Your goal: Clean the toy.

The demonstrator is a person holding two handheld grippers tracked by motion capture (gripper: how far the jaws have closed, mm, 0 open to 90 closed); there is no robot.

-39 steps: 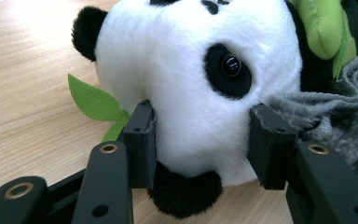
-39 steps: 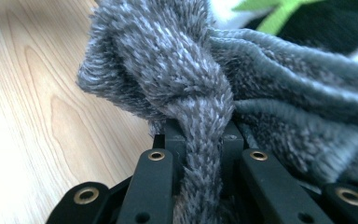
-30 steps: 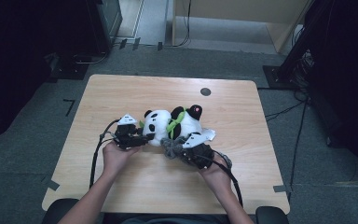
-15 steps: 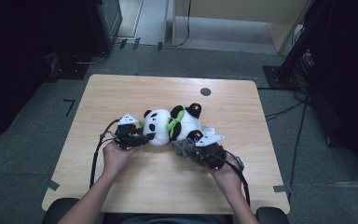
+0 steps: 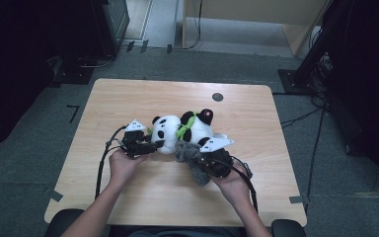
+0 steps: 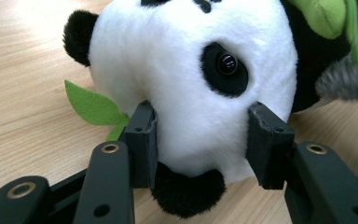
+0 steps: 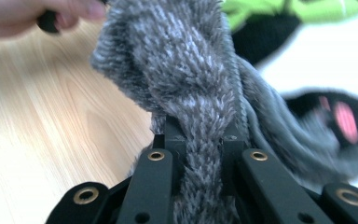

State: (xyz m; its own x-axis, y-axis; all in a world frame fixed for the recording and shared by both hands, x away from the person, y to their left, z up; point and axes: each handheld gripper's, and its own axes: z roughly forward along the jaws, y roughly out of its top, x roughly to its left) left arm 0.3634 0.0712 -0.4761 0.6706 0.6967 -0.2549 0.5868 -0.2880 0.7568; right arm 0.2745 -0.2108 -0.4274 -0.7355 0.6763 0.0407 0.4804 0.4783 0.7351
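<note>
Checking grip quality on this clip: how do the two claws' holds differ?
The left claw stands wide, pads on either side of the panda's head; the right claw is pinched nearly shut on the grey knit scarf. The left grips firm stuffing, the right limp fabric. Both are gripping.

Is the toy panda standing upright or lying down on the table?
Lying down. In the high view the toy panda stretches sideways across the table, head left, feet right. The left gripper grips its head.
</note>
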